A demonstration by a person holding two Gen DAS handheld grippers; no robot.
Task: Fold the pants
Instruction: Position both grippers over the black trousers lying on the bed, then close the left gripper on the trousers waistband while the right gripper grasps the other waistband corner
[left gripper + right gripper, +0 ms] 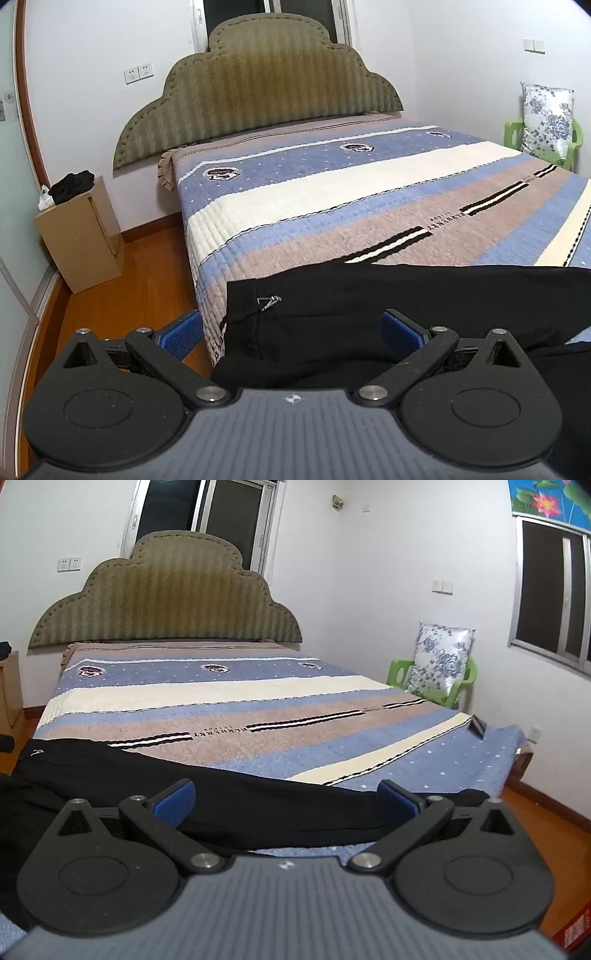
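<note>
Black pants [369,295] lie stretched across the near edge of the striped bed [332,192], with a small metal zipper pull near their left end. My left gripper [291,332] hovers over that left end, jaws wide apart, nothing pinched between the blue pads [181,332]. In the right wrist view the same black pants [258,805] run from the left edge to the bed's right corner. My right gripper [288,805] stands open above the pants' right part, its blue pads [397,805] apart from the cloth.
A green padded headboard [258,81] stands at the far end. A cardboard box [81,236] with dark cloth on top sits left of the bed on the wooden floor [140,288]. A green chair [454,686] with a floral pillow [439,661] is at the right. A small dark object [478,726] lies on the bed's right edge.
</note>
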